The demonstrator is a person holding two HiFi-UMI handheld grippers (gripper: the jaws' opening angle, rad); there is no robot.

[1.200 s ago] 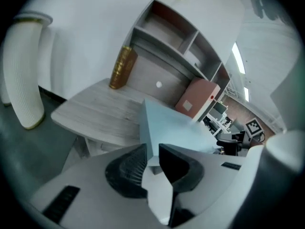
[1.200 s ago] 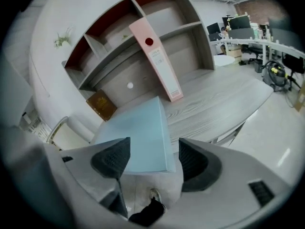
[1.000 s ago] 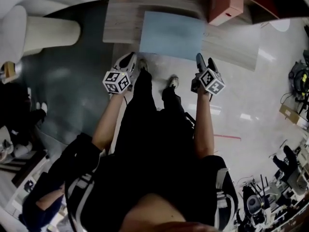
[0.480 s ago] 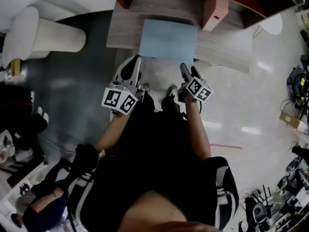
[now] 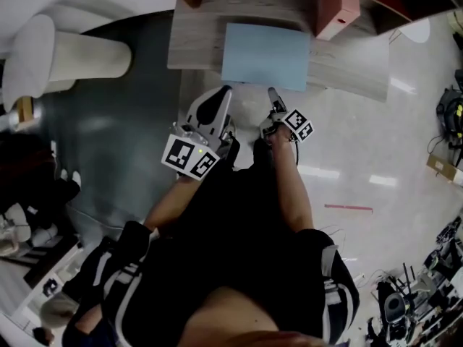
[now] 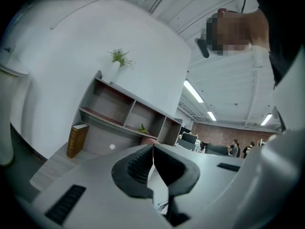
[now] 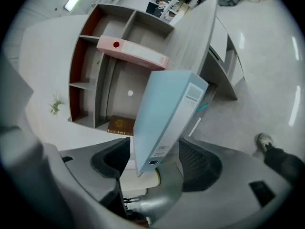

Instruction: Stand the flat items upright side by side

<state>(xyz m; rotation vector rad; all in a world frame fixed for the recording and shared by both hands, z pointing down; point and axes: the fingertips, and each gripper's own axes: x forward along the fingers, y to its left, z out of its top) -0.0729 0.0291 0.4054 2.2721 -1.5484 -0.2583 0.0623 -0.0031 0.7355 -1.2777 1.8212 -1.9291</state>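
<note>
The right gripper has its fingers spread wide, and the near corner of the light blue binder sits between them. The binder's blue cover is turned toward the left finger, and its pale labelled spine, with a small round hole near the end, is turned toward the right one. A thin gap shows at the left pad. On the right side the binder comes very close to the pad, and I cannot tell whether it touches. In the head view this binder lies flat on the wooden tabletop, its near edge at the tabletop's near edge, right where the right fingertips reach. Farther out past those fingertips, beyond the blue binder, a pink binder rests against the front of the shelf unit. A brown book shows just above the left finger in the right gripper view. The left gripper has its fingers pressed together with nothing between them. It is held beside the right gripper, short of the tabletop's edge and apart from both binders. Beyond its fingertips stands the shelf unit, with the brown book upright off to the left of the fingers at the shelf's end, and a small green plant on top. A shoe rests on the pale floor to the right of the right fingers.
</note>
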